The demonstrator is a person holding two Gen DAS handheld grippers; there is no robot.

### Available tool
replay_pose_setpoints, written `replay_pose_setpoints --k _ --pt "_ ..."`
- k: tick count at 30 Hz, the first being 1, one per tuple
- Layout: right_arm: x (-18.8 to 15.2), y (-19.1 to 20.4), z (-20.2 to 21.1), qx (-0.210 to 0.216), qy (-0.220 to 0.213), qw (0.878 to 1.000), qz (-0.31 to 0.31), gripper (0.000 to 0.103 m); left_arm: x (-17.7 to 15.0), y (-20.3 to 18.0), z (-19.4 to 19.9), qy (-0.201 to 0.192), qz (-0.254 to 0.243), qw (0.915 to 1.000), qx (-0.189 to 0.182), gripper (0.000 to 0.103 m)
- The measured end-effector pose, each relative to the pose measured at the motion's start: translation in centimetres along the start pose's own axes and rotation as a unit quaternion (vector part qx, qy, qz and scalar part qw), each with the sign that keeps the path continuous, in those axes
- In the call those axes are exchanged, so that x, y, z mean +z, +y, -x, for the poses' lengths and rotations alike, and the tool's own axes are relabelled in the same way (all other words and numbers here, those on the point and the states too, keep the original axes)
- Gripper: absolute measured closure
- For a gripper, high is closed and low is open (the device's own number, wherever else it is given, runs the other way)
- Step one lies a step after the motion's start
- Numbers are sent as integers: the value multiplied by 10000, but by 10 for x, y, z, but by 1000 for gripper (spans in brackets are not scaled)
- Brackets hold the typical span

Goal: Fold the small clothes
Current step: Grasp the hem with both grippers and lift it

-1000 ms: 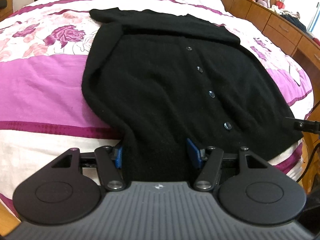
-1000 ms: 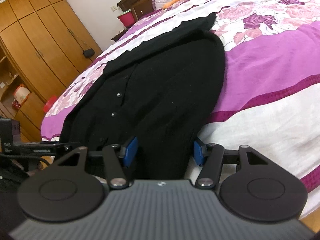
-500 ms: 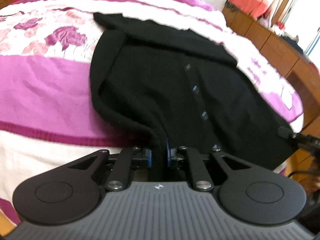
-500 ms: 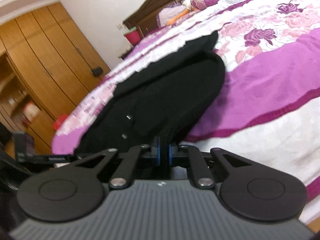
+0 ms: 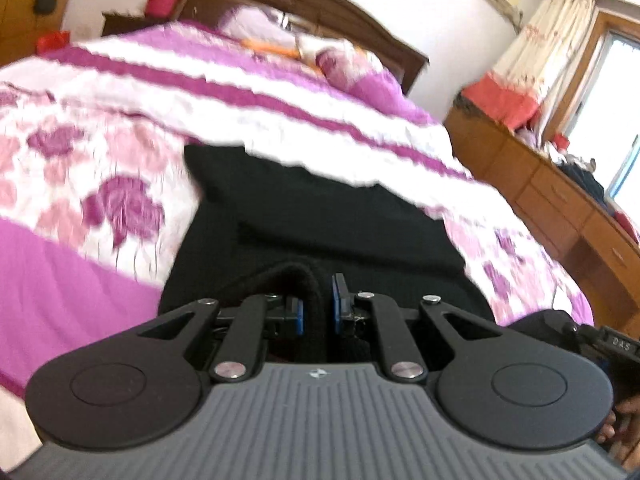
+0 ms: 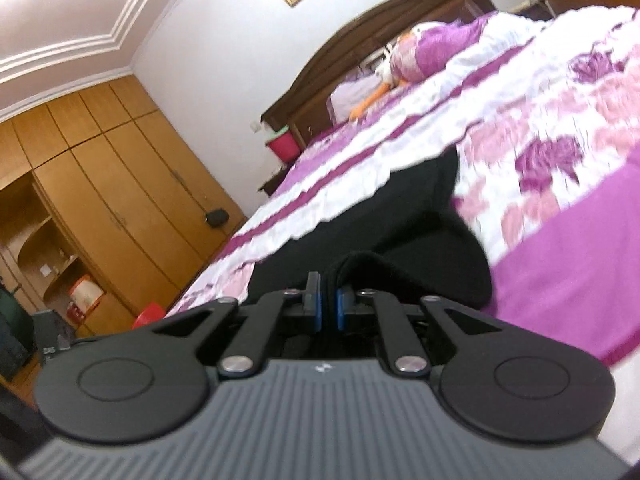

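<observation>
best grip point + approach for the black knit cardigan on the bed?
The near hem of the black knit cardigan, one corner per gripper, coming from the foot of the purple floral bedspread. It lies lengthwise away from the cameras, so the hem is the reachable edge; the left gripper and right gripper are already clamped on it there.

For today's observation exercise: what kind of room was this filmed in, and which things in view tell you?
A home bedroom, most likely. A bed with a purple floral bedspread and dark wooden headboard fills the view, a tall wooden wardrobe lines one wall, and a black cardigan lies on the bed.
</observation>
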State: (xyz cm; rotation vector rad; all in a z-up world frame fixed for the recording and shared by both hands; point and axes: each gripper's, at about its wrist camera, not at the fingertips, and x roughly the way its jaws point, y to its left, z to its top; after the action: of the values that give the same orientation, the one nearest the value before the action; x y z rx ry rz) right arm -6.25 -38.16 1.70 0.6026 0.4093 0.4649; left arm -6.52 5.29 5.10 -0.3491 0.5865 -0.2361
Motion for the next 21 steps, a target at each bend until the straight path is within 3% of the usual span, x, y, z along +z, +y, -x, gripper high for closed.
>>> replay_pose_setpoints --k 12,16,21 --pt "41 14 -41 -215 -584 9976 290 93 50 -2 -22 -427 240 9986 205 89" --pt "50 20 -54 -327 -899 9950 280 93 63 -2 -30 -597 311 9957 643 89" --pt "66 24 -80 -419 -1100 9925 340 93 79 1 -61 -729 254 9935 834 89"
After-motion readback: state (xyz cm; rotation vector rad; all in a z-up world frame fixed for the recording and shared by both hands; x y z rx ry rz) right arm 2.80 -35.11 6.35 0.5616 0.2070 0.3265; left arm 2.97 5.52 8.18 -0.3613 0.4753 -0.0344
